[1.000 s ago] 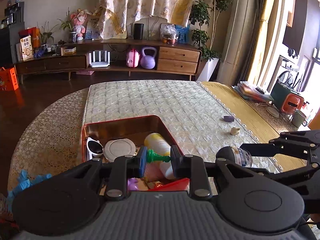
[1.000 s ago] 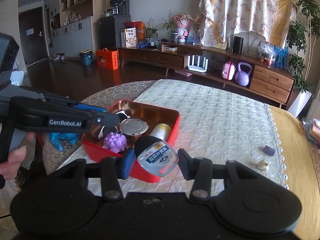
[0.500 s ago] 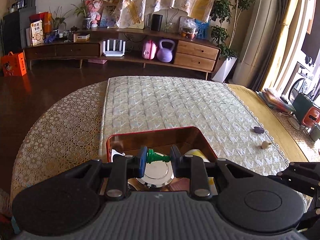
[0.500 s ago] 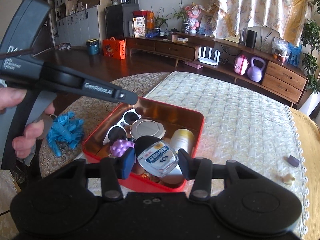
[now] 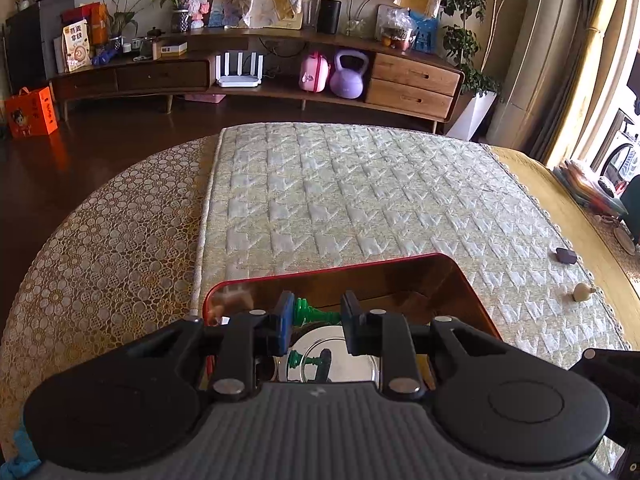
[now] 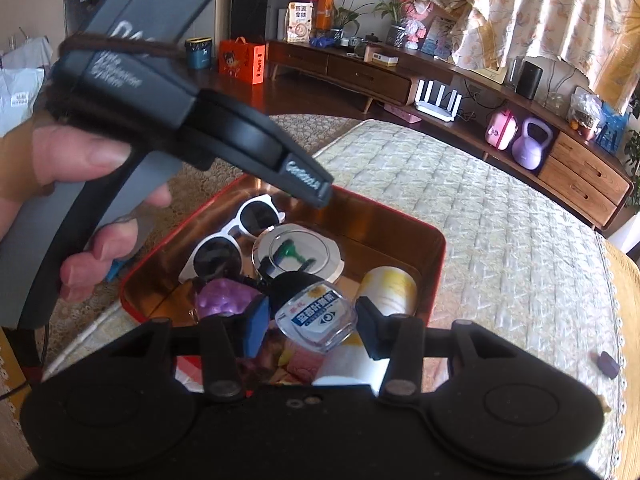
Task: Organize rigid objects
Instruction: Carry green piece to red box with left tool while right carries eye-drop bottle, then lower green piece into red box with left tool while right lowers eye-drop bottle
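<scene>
Green chess-piece-shaped toy (image 5: 310, 311) sits crosswise between the pads of the left gripper (image 5: 313, 318), jaws narrow and clamped on it, hovering over the red tin (image 5: 460, 266) right above the round mirror (image 5: 360, 364), which shows the toy's reflection. Looks like hard plastic, light, stiff, a bit slick; the thin stem is the natural hold, the wide base would roll out. Small clear bottle with black cap (image 6: 314, 312) is pinched between the pads of the right gripper (image 6: 312, 326), jaws partly spread and closed across its label body, also above the tin (image 6: 438, 240). Judged rigid, light, smooth-walled, could slip if squeezed near the cap; mid-body grip is safest. Already in the tin: white sunglasses (image 6: 224, 240), mirror (image 6: 298, 254), purple bumpy toy (image 6: 222, 300), yellow-white tube (image 6: 386, 288). The person's hand (image 6: 60, 184) holds the left gripper's handle. Tin rests on a quilted mat (image 5: 340, 200); two small pieces (image 5: 566, 256) (image 5: 582, 292) lie well apart on the mat's right edge, not yet collected.
</scene>
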The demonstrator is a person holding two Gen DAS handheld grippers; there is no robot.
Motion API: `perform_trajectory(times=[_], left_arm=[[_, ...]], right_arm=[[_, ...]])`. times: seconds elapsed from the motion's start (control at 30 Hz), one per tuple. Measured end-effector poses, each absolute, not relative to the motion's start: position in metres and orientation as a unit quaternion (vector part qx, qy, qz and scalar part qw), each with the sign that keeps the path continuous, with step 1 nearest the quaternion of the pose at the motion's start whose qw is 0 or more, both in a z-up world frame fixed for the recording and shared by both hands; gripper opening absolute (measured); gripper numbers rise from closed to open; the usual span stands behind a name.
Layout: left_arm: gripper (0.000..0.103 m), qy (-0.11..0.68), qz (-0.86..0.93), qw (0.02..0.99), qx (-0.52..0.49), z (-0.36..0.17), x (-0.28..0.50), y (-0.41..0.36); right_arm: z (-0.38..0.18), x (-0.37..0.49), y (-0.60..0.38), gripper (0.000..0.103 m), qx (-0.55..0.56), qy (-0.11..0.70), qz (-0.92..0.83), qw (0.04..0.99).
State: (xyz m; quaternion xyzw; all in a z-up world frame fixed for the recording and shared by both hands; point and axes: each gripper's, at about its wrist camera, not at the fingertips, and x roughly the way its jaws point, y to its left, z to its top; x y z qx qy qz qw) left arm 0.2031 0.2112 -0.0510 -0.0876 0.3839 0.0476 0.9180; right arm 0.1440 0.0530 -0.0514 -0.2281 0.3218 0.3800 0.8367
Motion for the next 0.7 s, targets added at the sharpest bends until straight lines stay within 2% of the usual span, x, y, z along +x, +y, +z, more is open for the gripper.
perform_trajectory(times=[0.33,0.7], left_arm=[[0.024,0.412,0.053,0.906,-0.082,-0.074,0.219,0.215],[0.025,0.412,0.059,0.901,-0.122,-0.074,0.216,0.225]], right_arm=[[-0.059,0.141,0.061,0.047,-0.239,0.325,0.386,0.829],[-0.053,0.140,0.054,0.047,-0.223,0.324,0.382,0.836]])
